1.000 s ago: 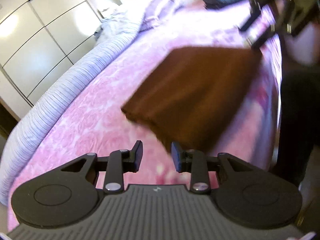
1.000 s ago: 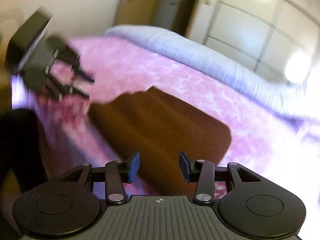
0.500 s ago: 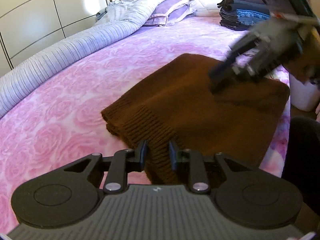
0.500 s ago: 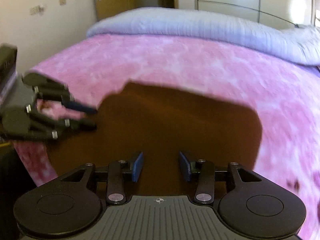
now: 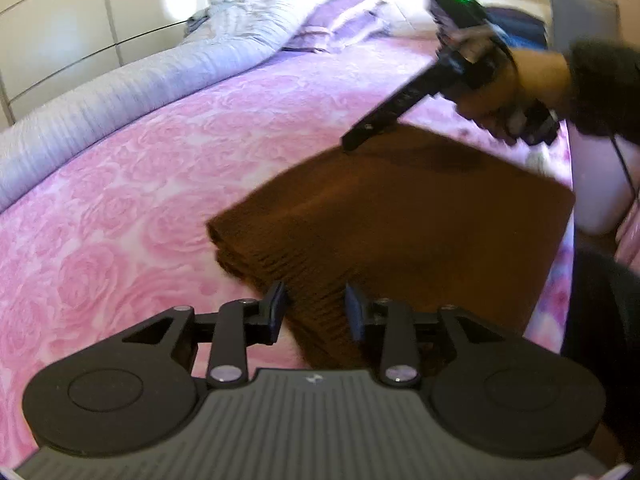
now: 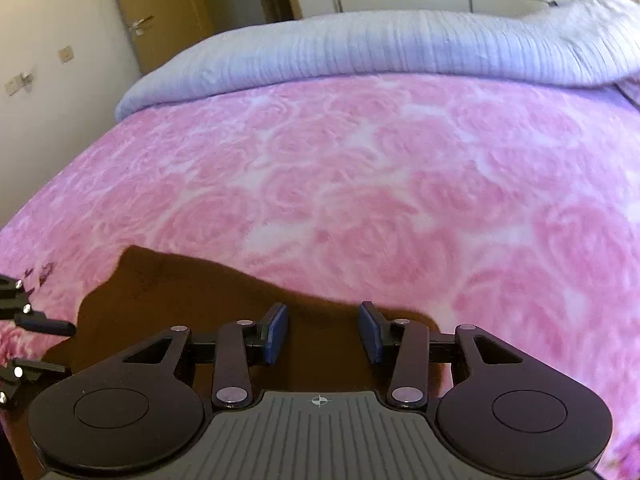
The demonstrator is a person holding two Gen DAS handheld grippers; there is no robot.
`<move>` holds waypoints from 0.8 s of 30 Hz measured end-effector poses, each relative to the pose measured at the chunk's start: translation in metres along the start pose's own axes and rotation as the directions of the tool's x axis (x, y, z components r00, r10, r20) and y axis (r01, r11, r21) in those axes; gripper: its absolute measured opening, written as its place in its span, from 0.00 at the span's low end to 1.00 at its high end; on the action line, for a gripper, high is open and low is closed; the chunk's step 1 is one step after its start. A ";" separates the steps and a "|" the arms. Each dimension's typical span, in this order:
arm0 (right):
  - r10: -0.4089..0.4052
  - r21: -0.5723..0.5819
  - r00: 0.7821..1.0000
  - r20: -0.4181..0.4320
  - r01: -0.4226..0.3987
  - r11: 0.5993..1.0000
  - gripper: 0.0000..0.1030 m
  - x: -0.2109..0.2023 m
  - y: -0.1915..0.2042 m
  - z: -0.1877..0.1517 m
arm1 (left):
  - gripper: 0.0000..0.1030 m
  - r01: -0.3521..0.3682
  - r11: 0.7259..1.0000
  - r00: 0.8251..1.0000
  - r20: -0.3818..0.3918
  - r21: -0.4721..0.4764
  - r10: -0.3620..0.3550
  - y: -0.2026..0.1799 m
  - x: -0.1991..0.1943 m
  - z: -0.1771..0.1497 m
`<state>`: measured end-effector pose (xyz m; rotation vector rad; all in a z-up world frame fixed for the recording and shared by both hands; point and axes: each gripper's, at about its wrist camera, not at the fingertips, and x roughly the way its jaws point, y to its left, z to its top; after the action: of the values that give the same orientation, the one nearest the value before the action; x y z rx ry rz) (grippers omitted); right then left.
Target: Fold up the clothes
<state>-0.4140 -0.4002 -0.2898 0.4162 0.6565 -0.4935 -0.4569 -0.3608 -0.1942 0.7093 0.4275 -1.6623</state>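
Observation:
A brown knitted sweater (image 5: 400, 232) lies folded flat on the pink rose bedspread (image 5: 120, 208). My left gripper (image 5: 314, 312) hovers at its ribbed hem, which shows between the jaws. The jaws are opening and the pads do not press the knit. In the right wrist view, my right gripper (image 6: 323, 332) stands open above the sweater's (image 6: 180, 300) far edge with nothing between its fingers. A person's hand (image 5: 520, 80) carries it, and its tips (image 5: 356, 140) reach down to that far edge. The left gripper (image 6: 64, 348) shows at the lower left of the right wrist view.
A rolled lilac striped duvet (image 6: 380, 52) runs along the far side of the bed, with pillows (image 5: 340, 20) at the head. Dark folded clothes (image 5: 520, 28) sit at the back right. A white container (image 5: 600, 196) stands off the bed's right edge. Wardrobe doors (image 5: 60, 40) line the wall.
Both views have rolled level. The right gripper swept across the sweater to its far edge. The left gripper came up to the ribbed hem; its jaws narrowed, then widened again.

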 end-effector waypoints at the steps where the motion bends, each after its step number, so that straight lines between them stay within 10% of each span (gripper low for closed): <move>1: 0.001 0.004 1.000 0.021 -0.001 1.000 0.42 -0.005 0.001 0.001 | 0.27 -0.012 1.000 1.000 0.010 -0.009 0.012 0.003 -0.002 0.005; 15: -0.109 0.042 0.992 0.059 0.107 0.993 0.43 -0.046 -0.012 -0.039 | 0.16 -0.070 0.997 0.993 -0.094 -0.031 0.067 0.053 0.083 0.038; 24: -0.011 -0.089 0.999 0.040 0.014 0.996 0.53 -0.086 0.068 -0.087 | 0.17 -0.143 0.989 0.981 -0.139 -0.028 0.138 0.042 0.071 0.040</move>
<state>-0.4761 -0.2758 -0.2811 0.3174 0.6412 -0.4811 -0.4313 -0.4476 -0.2067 0.8098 0.4940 -1.4745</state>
